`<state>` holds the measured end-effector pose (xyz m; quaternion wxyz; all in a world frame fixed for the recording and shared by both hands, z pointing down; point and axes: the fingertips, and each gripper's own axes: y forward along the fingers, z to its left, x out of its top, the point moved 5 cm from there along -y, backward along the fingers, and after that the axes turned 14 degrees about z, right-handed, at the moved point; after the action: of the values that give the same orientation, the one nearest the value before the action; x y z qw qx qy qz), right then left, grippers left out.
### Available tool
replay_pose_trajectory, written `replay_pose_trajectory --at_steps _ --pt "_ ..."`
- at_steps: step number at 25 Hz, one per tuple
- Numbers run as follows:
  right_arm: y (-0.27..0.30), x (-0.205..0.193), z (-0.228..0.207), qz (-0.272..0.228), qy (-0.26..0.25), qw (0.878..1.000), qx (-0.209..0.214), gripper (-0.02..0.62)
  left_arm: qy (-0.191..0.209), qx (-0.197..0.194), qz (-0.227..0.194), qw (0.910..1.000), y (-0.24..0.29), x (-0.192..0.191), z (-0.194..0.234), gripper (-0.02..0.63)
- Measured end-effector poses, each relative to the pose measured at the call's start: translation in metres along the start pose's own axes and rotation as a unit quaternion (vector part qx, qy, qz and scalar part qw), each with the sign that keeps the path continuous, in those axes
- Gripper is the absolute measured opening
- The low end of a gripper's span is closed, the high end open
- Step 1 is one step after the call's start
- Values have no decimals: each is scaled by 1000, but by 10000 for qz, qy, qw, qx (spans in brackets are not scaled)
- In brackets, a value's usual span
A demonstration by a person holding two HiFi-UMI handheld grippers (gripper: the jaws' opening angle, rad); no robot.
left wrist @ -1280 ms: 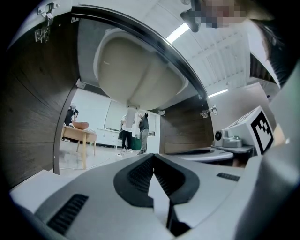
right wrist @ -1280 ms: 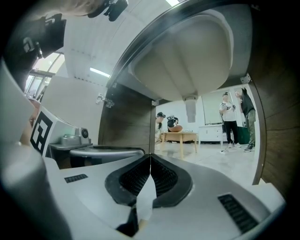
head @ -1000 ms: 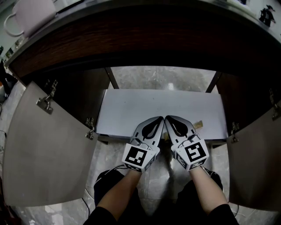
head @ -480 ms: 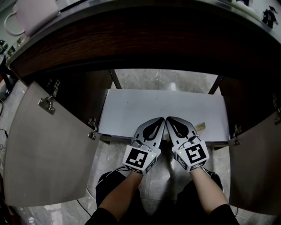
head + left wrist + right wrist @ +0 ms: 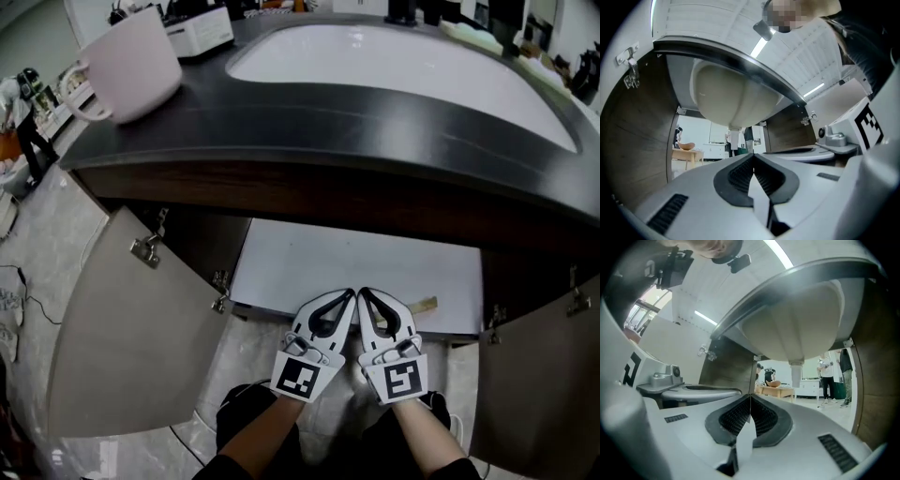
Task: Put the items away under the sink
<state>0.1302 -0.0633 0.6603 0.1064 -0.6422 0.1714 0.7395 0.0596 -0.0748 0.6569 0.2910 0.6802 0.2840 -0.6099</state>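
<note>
Left tongs (image 5: 753, 159): clenched, ribbed pads meeting along one line, nothing between them; right tongs (image 5: 750, 398): likewise clenched and grasping nothing; in the head view the two sit side by side with their tips almost touching, each marker cube facing the camera, over the front edge of the cabinet floor (image 5: 375, 267); this floor is a white panel beneath the sink (image 5: 403, 61), and a small tan piece (image 5: 423, 306) lies at its front edge, just right of the right tongs; the left door (image 5: 131, 347) and the right door (image 5: 534, 394) both stand swung outward (hinge hardware shows on their inner faces); both gripper views look along the shut pads into the cabinet, with the pale underside of the sink bowl and its drain stub overhead; above, the dark worktop (image 5: 309, 112) surrounds the sink; a large pale mug (image 5: 131, 61) stands upright on the worktop at its far left, handle to the left, well apart from the tongs; a white box (image 5: 199, 33) sits just behind it.
</note>
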Motion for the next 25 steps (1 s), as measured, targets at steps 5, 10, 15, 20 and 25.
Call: replay_pose_trajectory --at_steps 5,10,15,20,25 --pt "-19 67 15 190 83 9995 258 32 665 -90 408 9969 -26 65 4 9" --pt "-43 132 28 416 122 9982 416 32 706 -190 816 9940 -56 128 1 9" --pt "-50 185 36 535 291 9968 512 32 544 -73 1027 9932 -74 173 7 8" --pt "-61 243 46 708 421 9946 624 32 352 -9 1197 9922 -96 228 11 9" --pt "-70 317 61 751 520 9924 823 34 312 148 1228 9918 -123 301 24 9"
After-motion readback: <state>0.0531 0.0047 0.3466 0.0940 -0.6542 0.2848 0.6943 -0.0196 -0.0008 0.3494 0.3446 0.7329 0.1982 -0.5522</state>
